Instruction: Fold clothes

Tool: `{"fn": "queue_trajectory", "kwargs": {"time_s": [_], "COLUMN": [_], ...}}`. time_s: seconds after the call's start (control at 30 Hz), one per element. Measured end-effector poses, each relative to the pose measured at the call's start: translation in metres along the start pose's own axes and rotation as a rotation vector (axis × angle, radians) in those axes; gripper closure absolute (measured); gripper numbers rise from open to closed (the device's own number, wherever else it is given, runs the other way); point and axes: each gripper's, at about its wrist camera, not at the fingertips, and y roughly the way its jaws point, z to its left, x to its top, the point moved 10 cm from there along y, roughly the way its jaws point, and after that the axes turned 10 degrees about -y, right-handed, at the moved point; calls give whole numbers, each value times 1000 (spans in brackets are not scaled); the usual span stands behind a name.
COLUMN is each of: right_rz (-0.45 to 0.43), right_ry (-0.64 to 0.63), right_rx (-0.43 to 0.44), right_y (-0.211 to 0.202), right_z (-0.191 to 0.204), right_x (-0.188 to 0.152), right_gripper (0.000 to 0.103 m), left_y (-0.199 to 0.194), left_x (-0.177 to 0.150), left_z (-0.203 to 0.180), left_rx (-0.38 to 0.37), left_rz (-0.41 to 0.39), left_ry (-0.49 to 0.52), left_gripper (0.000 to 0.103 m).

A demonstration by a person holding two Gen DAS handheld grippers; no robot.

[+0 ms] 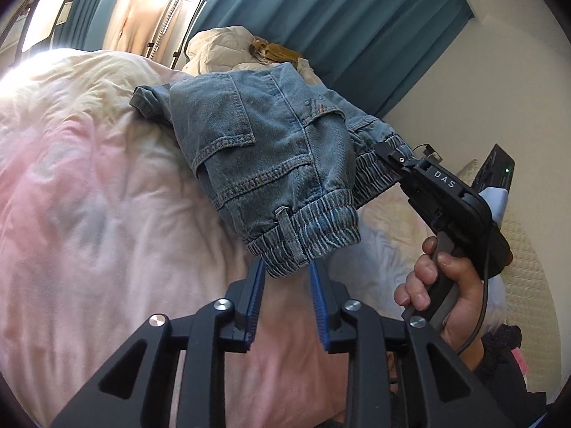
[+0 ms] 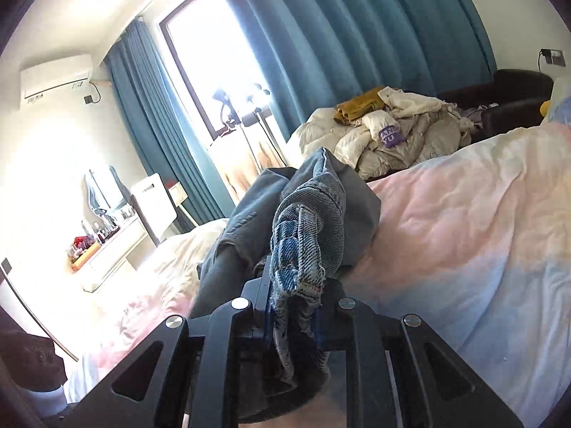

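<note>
Between right fingers [image 2: 291, 306]: jeans [image 2: 307, 214].

The bed [image 1: 89, 178] is the reference. The jeans [image 1: 271, 164] hang above it, one end resting on its cover. A clothes pile [image 2: 392, 135] lies at the bed's far edge. The curtain [image 2: 357, 35] hangs behind the pile. A dresser [image 2: 114, 249] stands beside the bed.

Two close wrist views along each gripper, both over jeans [image 1: 271, 164] and bed [image 2: 464, 235].
</note>
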Motion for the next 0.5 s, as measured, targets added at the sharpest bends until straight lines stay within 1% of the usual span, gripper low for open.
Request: {"fn": "queue_trajectory", "kwargs": {"time_s": [0.03,0.07,0.17,0.27,0.33,0.37,0.43,0.5], "right_rz": [1,4,16,19,21,23,25,24], "right_ry": [30,61,146,144,132,131,136,135], "right_rx": [10,22,77,103,114,120,132,136], "right_y": [-4,-7,-7,-28,-26,-19,-14,-12], "right_z": [-6,-13,-13,0,1,0,0,0], "right_x": [1,3,1,0,-3,-6,-10,-11], "right_gripper": [88,88,88,88,88,88,88,88], "left_y": [-1,3,12,23,34,41,55,69], "left_x": [-2,-3,-6,-3,2,4,8,10], "left_z": [-3,-4,-9,-16,-23,-25,-27,-31], "left_rx": [-13,-19,-36,-68,-110,-115,-92,-72], "left_rz": [4,17,57,89,119,136,154,163], "left_ry": [-4,-15,-45,-77,-96,-100,-94,-65], "left_gripper": [55,52,52,52,52,52,52,52]}}
